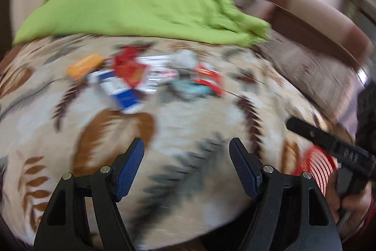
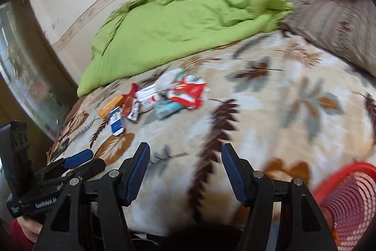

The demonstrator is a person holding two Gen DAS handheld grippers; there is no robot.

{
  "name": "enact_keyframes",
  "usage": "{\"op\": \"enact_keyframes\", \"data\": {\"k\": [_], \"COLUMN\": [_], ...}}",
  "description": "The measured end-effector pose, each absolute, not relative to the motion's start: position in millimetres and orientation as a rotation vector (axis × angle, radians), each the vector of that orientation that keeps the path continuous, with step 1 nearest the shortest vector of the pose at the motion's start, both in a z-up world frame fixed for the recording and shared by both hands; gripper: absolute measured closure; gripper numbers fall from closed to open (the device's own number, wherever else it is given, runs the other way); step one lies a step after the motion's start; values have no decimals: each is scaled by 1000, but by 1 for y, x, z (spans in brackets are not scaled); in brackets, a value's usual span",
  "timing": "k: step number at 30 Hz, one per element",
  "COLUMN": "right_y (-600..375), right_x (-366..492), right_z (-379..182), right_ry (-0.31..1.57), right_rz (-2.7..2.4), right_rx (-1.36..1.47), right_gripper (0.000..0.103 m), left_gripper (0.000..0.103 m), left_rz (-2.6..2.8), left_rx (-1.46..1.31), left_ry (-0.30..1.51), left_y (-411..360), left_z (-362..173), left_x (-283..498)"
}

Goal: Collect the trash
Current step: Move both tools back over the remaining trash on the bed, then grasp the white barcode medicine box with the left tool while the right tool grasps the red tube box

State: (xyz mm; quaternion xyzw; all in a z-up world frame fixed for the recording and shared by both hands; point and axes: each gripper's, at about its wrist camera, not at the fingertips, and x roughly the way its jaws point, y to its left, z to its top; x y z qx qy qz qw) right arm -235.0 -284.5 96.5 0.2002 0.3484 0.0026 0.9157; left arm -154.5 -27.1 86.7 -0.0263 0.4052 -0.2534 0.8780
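A pile of trash lies on a leaf-patterned bedspread (image 1: pixel 188 124): an orange wrapper (image 1: pixel 84 66), a red wrapper (image 1: pixel 128 67), a blue and white box (image 1: pixel 122 91), a teal packet (image 1: pixel 190 88), a red and white wrapper (image 1: pixel 209 79) and crumpled white paper (image 1: pixel 185 58). The right wrist view shows the same pile, with the blue and white box (image 2: pixel 116 122) and the red and white wrapper (image 2: pixel 190 93). My left gripper (image 1: pixel 186 141) is open and empty, short of the pile. My right gripper (image 2: pixel 186 145) is also open and empty, well short of the pile.
A red mesh basket (image 2: pixel 347 192) stands on the bed at the near right, also visible as the basket (image 1: pixel 315 164). A green blanket (image 2: pixel 176 27) is bunched behind the trash. A grey pillow (image 2: pixel 329 27) and a brown headboard (image 1: pixel 317 15) lie to the right.
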Motion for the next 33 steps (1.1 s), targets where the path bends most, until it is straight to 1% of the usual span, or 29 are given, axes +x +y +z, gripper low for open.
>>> {"op": "enact_keyframes", "data": {"k": [4,7,11,15,16,17,21,23,26,29,33], "right_y": [-260,-257,-268,-279,-280,-282,-285,-285,-284,-285,-284], "right_x": [-204,-198,-201,-208,-209,-210,-211,-211,-210,-210,-208], "right_z": [87,83,78,77,77,77,76,75,75,75,75], "right_ry": [744,747,738,719,717,714,708,707,706,705,709], "right_rz": [41,54,53,55,56,55,64,69,74,77,76], "right_rx": [402,415,476,524,532,541,563,566,561,562,563], "right_gripper": [35,35,35,35,35,35,35,35,35,35,35], "left_gripper": [29,29,29,30,31,35,38,43,44,44,44], "left_rz": [-409,-356,-313,-270,-267,-258,-242,-241,-228,-251,-244], "left_rx": [-167,-233,-262,-222,-215,-199,-141,-132,-129,-183,-165], "left_ry": [877,915,952,986,996,1008,1038,1039,1046,1047,1047], "left_y": [8,12,-2,-24,-27,-30,-37,-32,-18,-5,-9], "left_z": [85,84,82,75,71,67,51,45,35,31,29], "left_x": [-119,-86,-47,-16,-11,-7,2,3,5,5,13]}}
